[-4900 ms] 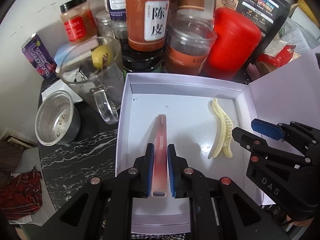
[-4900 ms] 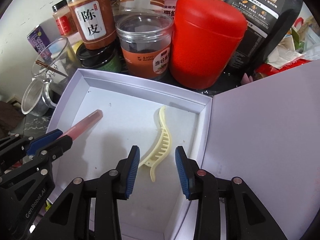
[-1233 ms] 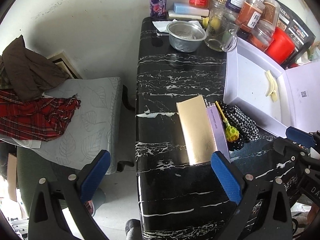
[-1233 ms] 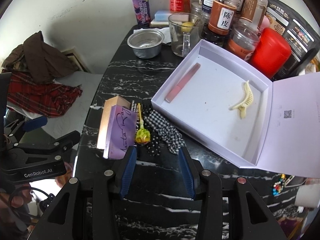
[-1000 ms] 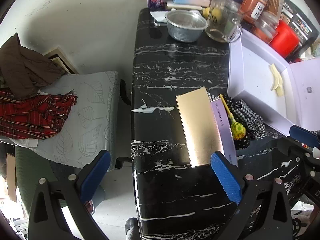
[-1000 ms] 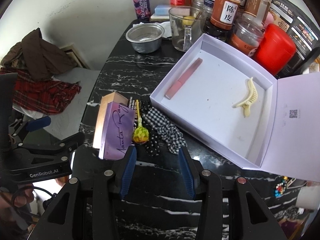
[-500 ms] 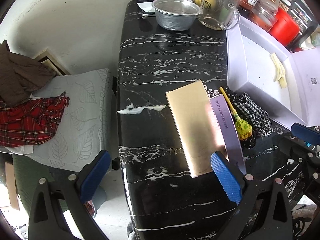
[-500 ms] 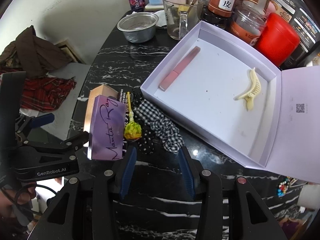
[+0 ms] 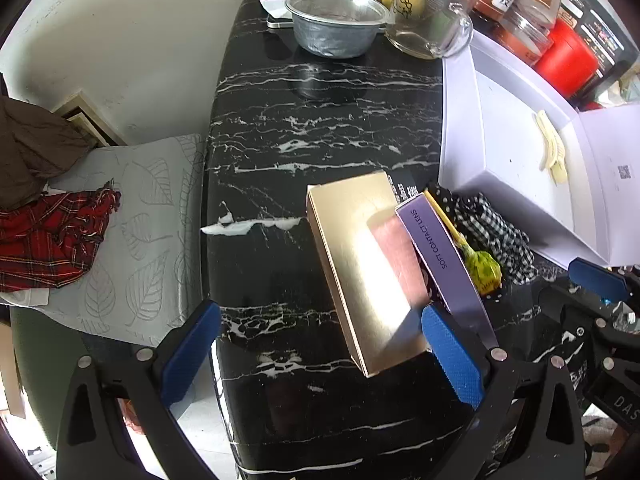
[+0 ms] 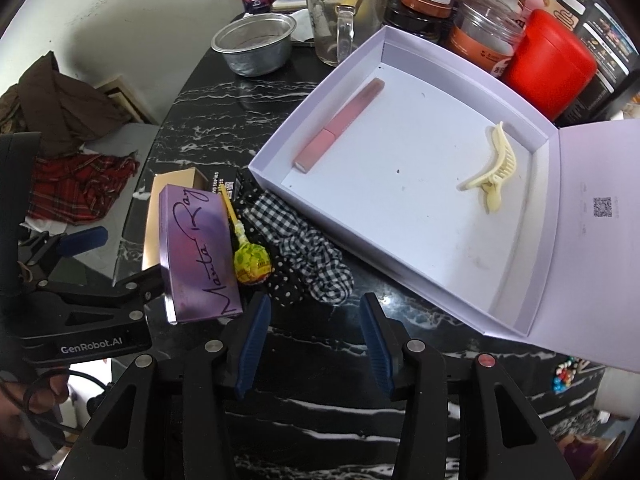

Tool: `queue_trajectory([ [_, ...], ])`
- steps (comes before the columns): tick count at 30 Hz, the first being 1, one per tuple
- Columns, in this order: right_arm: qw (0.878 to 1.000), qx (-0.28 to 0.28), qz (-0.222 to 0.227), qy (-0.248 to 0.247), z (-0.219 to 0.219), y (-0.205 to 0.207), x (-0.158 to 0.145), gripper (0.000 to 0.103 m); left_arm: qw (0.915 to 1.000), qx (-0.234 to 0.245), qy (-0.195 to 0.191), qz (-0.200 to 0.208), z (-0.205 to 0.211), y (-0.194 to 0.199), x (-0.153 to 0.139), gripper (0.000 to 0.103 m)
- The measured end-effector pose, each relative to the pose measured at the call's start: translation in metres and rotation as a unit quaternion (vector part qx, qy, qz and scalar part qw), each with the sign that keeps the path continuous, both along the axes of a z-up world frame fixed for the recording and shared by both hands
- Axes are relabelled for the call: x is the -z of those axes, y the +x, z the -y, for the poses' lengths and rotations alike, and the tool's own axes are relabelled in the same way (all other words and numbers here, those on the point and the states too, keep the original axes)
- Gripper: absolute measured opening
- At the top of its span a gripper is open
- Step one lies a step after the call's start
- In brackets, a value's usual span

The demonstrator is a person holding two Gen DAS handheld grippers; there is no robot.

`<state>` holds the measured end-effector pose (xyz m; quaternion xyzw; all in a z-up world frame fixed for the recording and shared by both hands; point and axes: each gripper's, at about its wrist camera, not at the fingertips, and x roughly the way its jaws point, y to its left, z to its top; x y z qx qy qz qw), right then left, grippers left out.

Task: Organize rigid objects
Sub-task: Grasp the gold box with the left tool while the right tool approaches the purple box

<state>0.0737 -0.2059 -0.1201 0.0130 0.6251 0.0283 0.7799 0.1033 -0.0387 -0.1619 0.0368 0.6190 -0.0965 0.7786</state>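
Observation:
A gold box [image 9: 360, 264] lies on the black marble table [image 9: 304, 120] with a purple box [image 10: 196, 252] leaning on its right side. My left gripper [image 9: 318, 312] hangs wide open above the gold box's near end, its right finger [image 9: 448, 352] beside the purple box. My right gripper [image 10: 314, 300] is open with jaws opening and nothing between them, just short of a lollipop [image 10: 252, 260] and checked scrunchies [image 10: 304, 248]. The open white box [image 10: 400, 200] holds a pink tube [image 10: 340, 124] and a cream hair claw [image 10: 494, 168].
A metal bowl [image 9: 336, 28], a glass mug [image 9: 428, 28], several jars and a red canister [image 10: 548, 64] crowd the table's far end. Left of the table edge stands a chair with a grey cushion [image 9: 136, 232] and red plaid cloth [image 9: 52, 236].
The pink tube that my left gripper held earlier now lies in the white box, and that gripper is wide open. Both grippers have sunk closer to the boxes and the lollipop.

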Motion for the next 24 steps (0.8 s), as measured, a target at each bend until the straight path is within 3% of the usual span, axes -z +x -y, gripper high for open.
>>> queue_trajectory([
  [9, 1.0, 0.001, -0.002, 0.006, 0.003, 0.004, 0.006, 0.046, 0.9998, -0.005, -0.018, -0.002, 0.006, 0.007, -0.007, 0.103],
  [16, 1.0, 0.001, -0.002, 0.007, 0.005, 0.004, 0.009, 0.046, 0.9992, -0.009, -0.021, -0.032, 0.007, 0.009, 0.011, 0.102],
  [19, 1.0, 0.004, -0.002, 0.008, 0.007, 0.004, 0.01, 0.046, 0.9986, -0.01, -0.032, -0.04, 0.005, 0.006, 0.015, 0.092],
  [22, 1.0, 0.006, -0.002, 0.009, 0.009, 0.003, 0.011, 0.046, 0.9983, -0.011, -0.043, -0.039, 0.005, 0.003, 0.016, 0.073],
  [24, 1.0, 0.005, -0.002, 0.009, 0.01, 0.004, 0.012, 0.046, 0.9986, -0.004, -0.045, -0.03, 0.006, 0.002, 0.013, 0.054],
])
